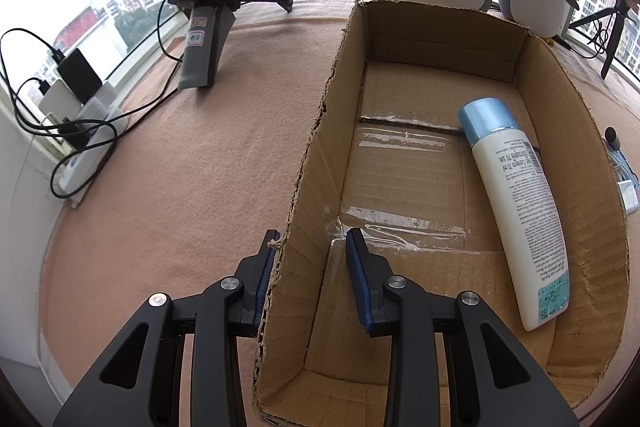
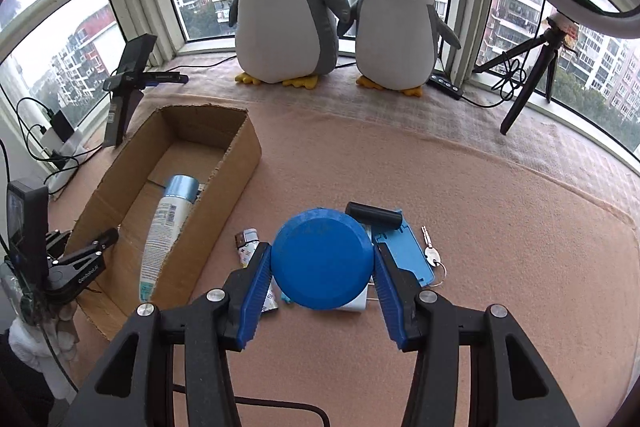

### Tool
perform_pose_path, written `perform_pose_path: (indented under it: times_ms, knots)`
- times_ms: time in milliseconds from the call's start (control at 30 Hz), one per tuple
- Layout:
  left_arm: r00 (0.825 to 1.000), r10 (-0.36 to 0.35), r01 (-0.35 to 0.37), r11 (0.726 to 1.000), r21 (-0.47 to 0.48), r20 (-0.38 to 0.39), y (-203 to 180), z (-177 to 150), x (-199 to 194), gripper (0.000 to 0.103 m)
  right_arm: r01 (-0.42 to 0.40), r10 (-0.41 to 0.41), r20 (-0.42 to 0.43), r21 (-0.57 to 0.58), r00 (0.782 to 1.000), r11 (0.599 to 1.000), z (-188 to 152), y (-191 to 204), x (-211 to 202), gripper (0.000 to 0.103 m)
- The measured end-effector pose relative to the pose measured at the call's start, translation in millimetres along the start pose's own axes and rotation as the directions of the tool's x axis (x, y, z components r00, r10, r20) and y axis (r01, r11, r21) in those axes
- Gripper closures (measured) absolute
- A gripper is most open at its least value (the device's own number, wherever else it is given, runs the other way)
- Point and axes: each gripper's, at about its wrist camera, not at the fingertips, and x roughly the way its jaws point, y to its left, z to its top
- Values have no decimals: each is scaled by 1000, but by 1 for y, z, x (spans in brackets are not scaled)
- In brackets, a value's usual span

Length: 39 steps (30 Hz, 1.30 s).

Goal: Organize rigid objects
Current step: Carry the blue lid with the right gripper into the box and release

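Blue disc (image 2: 320, 259) clamped in right hand-held gripper (image 2: 320, 267); left hand-held gripper (image 1: 310, 247) grips box wall (image 1: 304, 187)

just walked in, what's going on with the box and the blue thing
A person is sorting small items into a cardboard box. The left claw is clamped on the box's near wall, steadying it. The right claw grips a blue round lid above the leftover clutter. One white bottle already lies in the box.

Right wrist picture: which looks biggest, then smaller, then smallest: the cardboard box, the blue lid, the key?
1. cardboard box
2. blue lid, though it sits nearest the camera, so it looks extra big
3. key
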Motion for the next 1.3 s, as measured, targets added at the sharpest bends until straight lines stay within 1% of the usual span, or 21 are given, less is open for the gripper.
perform_pose_path:
  times_ms: [233, 400, 600, 867, 1133, 1200, 1233, 1267, 1300]
  knots:
    - [1000, -14, 14, 1000, -15, -1, 3, -1, 1, 72, -94, 95, 7, -83, 995, 992, 24, 57, 10, 57]
    - [1000, -25, 25, 999, -28, -2, 5, -1, 1, 72, -136, 135, -15, -130, 991, 982, 34, 92, 26, 57]
    - [1000, -31, 31, 999, -35, -2, 6, -1, 1, 72, -173, 168, -45, -150, 985, 973, 41, 118, 47, 57]
    - [999, -35, 35, 999, -38, -1, 6, -1, 1, 72, -197, 186, -89, -142, 979, 970, 41, 131, 70, 57]
    - [999, -35, 35, 999, -38, -1, 6, -1, 1, 72, -226, 211, -115, -134, 971, 965, 41, 138, 80, 57]
    - [999, -34, 34, 999, -38, -1, 6, -1, 1, 72, -228, 213, -113, -136, 970, 964, 41, 138, 80, 54]
    - [999, -34, 34, 999, -38, -1, 6, -1, 1, 72, -219, 205, -108, -134, 973, 967, 42, 138, 79, 47]
    - [999, -33, 33, 999, -38, 0, 7, -1, 1, 72, -213, 201, -100, -128, 975, 969, 43, 137, 78, 44]
    - [999, -33, 33, 999, -37, 0, 7, -1, 1, 72, -215, 204, -99, -120, 974, 969, 43, 136, 77, 44]
